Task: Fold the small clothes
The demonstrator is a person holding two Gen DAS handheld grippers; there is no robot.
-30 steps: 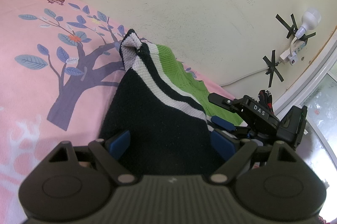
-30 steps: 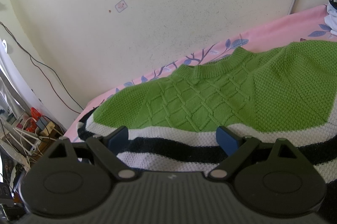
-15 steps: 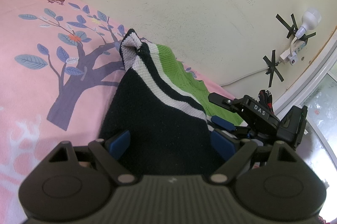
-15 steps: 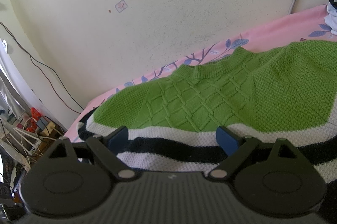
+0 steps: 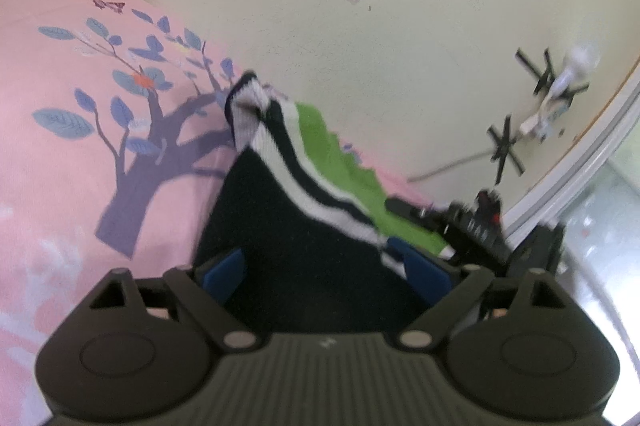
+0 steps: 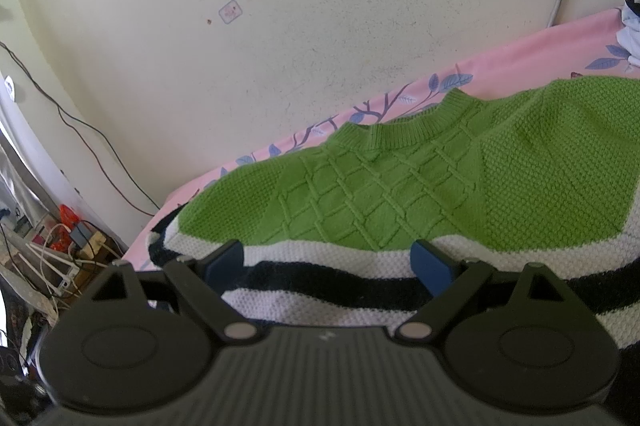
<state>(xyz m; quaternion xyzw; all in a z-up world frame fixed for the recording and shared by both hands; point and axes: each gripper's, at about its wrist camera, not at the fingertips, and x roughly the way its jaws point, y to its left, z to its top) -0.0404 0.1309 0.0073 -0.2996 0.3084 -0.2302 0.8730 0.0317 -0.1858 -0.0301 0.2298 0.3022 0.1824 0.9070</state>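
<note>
Sweater (image 5: pixel 304 258) unmoved between wide-open left claw (image 5: pixel 326 272), jaws just opening further; right claw (image 6: pixel 328 266) open.

Home bedroom: pink tree-print bedsheet (image 5: pixel 72 162), scuffed wall (image 6: pixel 320 6).

Left gripper (image 5: pixel 324 266) widening its jaws a little further, the black part of the sweater (image 5: pixel 304 250) lying slack between the blue pads (image 5: pixel 222 272) with neither pad visibly pressing it. Left wrist view shifting slightly and smearing with motion blur, wall fittings and the right gripper (image 5: pixel 460 226) sliding a touch across the picture. Striped edge of the sweater sagging lower toward the right pad.
</note>
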